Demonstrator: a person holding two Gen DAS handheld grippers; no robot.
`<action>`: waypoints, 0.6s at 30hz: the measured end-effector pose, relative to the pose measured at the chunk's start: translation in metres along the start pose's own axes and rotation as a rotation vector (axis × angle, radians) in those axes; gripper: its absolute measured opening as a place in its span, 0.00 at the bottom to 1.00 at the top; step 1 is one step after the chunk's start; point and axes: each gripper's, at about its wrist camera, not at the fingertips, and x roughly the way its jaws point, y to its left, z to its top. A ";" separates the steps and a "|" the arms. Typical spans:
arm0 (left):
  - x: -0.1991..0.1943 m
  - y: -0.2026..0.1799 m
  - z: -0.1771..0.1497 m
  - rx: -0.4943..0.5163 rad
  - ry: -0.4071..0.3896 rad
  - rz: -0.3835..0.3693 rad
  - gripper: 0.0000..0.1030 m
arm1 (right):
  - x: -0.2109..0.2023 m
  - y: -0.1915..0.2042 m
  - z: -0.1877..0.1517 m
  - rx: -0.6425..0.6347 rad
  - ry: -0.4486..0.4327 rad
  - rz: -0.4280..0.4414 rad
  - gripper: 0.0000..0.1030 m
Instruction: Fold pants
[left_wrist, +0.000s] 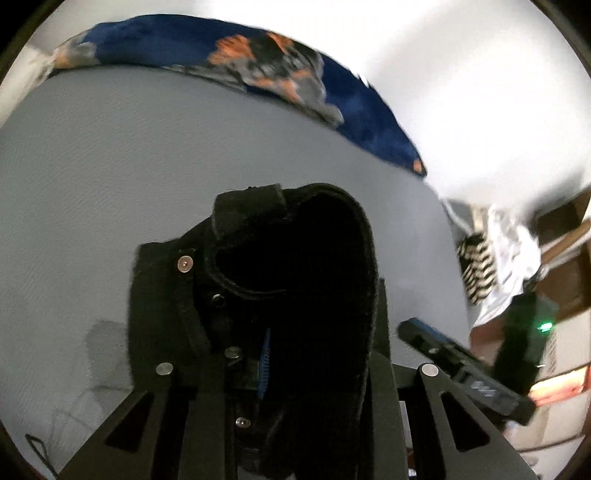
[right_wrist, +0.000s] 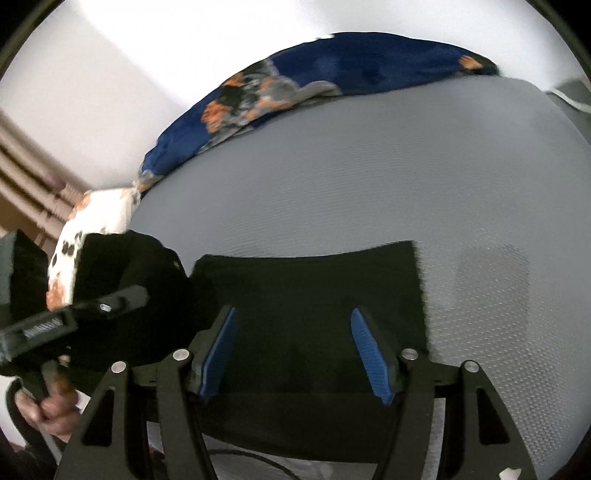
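Black pants (right_wrist: 306, 295) lie on a grey textured bed surface (right_wrist: 369, 184). From the right wrist view a flat dark panel sits near, with a straight far edge and a clean right-hand edge. The left end is bunched and lifted.

Left gripper (left_wrist: 264, 363): closed on the pants at the waistband end. Thick black cloth fills the space between its fingers, and only a sliver of blue pad (left_wrist: 264, 354) shows. A metal stud and button (left_wrist: 184, 264) are visible just left of the raised band, so this is the fly corner of the waist.

Right gripper (right_wrist: 295, 354): jaws spread wide, nothing between them. It hovers above the flat panel, blue pads to either side of open cloth. I cannot tell if the tips touch the fabric.

Handling, as judged: heavy-looking woven fabric, perhaps denim or twill. Soft but with body; the waistband holds a stiff curl where lifted. Not slippery, not fragile. The held end will likely drag the rest and pull creases into the panel.

Best hold for the free claw: the right-hand edge or far corner of the flat panel, pinching a seam or hem, not mid-cloth.

Far side: a blue and orange patterned blanket (right_wrist: 332, 74) along the bed edge, well apart from the pants.
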 end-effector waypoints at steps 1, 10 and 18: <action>0.011 -0.006 -0.002 0.010 0.014 0.016 0.24 | -0.001 -0.006 0.001 0.011 -0.001 0.002 0.60; 0.060 -0.023 -0.029 0.154 0.049 0.101 0.39 | 0.004 -0.040 0.001 0.054 0.020 0.024 0.60; 0.018 -0.021 -0.035 0.222 -0.011 -0.062 0.73 | 0.028 -0.042 0.010 0.048 0.105 0.155 0.60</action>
